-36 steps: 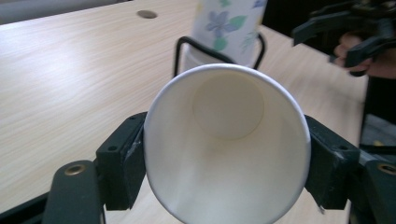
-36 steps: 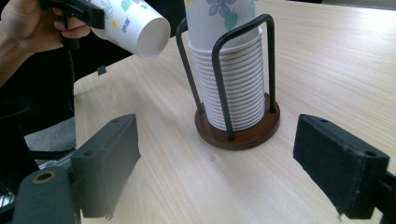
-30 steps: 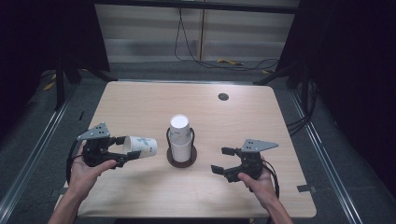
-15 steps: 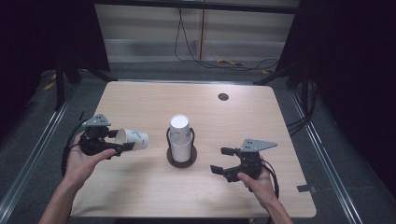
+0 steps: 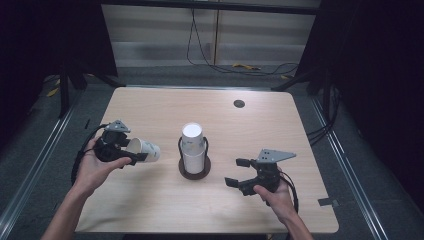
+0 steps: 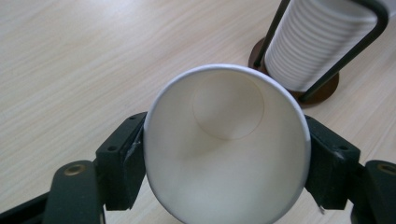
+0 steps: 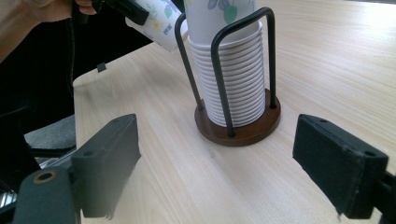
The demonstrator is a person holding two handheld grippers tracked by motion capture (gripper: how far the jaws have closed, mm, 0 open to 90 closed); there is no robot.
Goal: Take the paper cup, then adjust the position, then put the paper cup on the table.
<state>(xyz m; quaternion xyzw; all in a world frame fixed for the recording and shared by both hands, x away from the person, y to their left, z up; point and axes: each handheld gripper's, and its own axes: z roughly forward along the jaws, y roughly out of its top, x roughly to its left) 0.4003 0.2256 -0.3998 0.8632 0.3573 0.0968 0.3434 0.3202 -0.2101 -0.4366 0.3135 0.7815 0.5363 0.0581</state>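
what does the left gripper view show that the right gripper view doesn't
Left gripper view: the inside and round bottom of the held paper cup, its rim pinched between the left tool's pads.

Right gripper view: the right tool, jaws wide apart with nothing between them, and the floral print on the held cup's outside.

Both: the stack of cups in the wire holder, and the wooden table.

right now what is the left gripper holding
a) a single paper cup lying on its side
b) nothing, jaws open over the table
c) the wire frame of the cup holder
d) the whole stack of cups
a: the left gripper has its jaws pressed on either side of one paper cup, tipped sideways with its open mouth toward that gripper's camera, apart from the stack of cups in the holder.
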